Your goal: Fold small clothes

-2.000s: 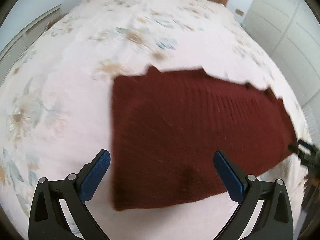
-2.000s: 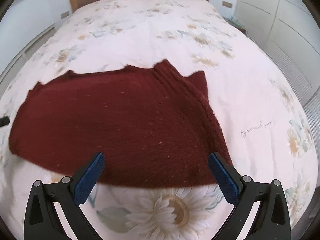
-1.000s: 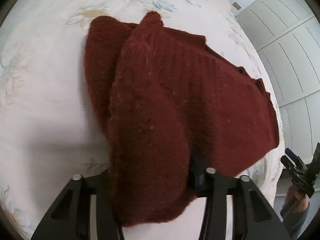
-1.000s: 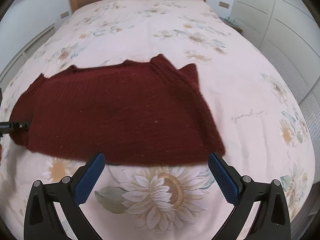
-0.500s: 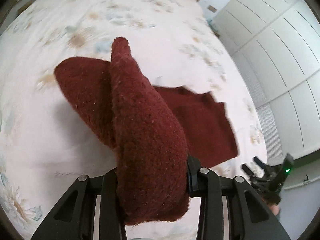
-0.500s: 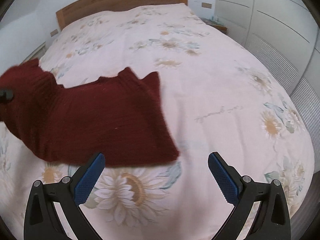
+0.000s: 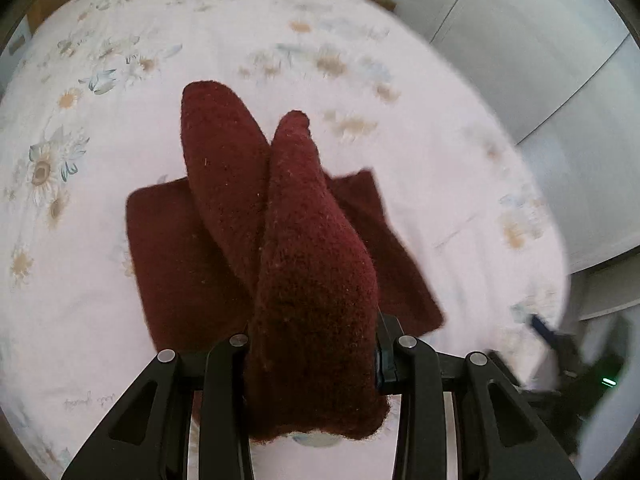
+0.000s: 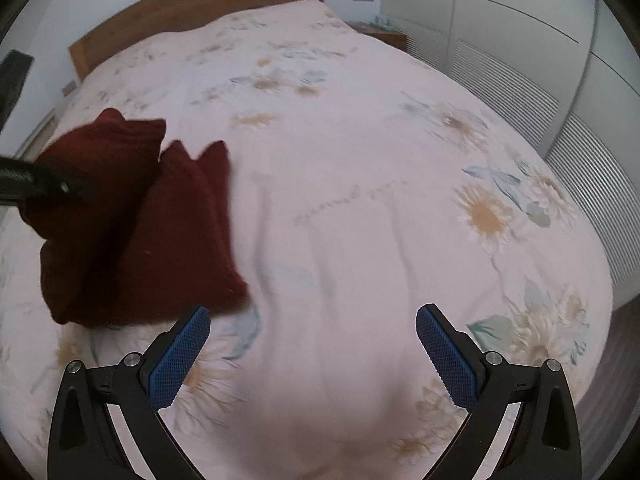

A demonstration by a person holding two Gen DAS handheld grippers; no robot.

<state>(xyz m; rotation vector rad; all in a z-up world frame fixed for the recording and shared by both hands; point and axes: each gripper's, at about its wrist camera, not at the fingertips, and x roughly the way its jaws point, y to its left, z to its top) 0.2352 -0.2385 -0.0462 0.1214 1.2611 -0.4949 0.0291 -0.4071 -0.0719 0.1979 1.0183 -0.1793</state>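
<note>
Burgundy knit, a small sweater [image 7: 312, 280], is pinched between the closed fingers of the left gripper [image 7: 316, 356]; a thick fold of it bulges up past the black finger arms and hides the pads. Two lifted lobes of the fabric rise away from the camera, while the rest of the garment lies flat on the bed [image 7: 440, 128] underneath, a rough rectangle with its corners spread to either side of the raised part.

From the right wrist view the sweater [image 8: 160, 232] sits toward the left side of the bed [image 8: 360, 160], near the foot edge, with the left gripper's dark arm [image 8: 44, 184] reaching in over it. The right gripper [image 8: 312, 344] hangs over bare bedspread just right of the garment, its blue fingers [image 8: 180, 356] spread wide and holding nothing.

A line of cursive script is printed on the pale floral cover; it is too blurred to read. Open bedspread stretches from the sweater to the wooden headboard [image 8: 192, 4] and across to the right edge, where white wardrobe doors [image 8: 520, 40] stand beside the bed.
</note>
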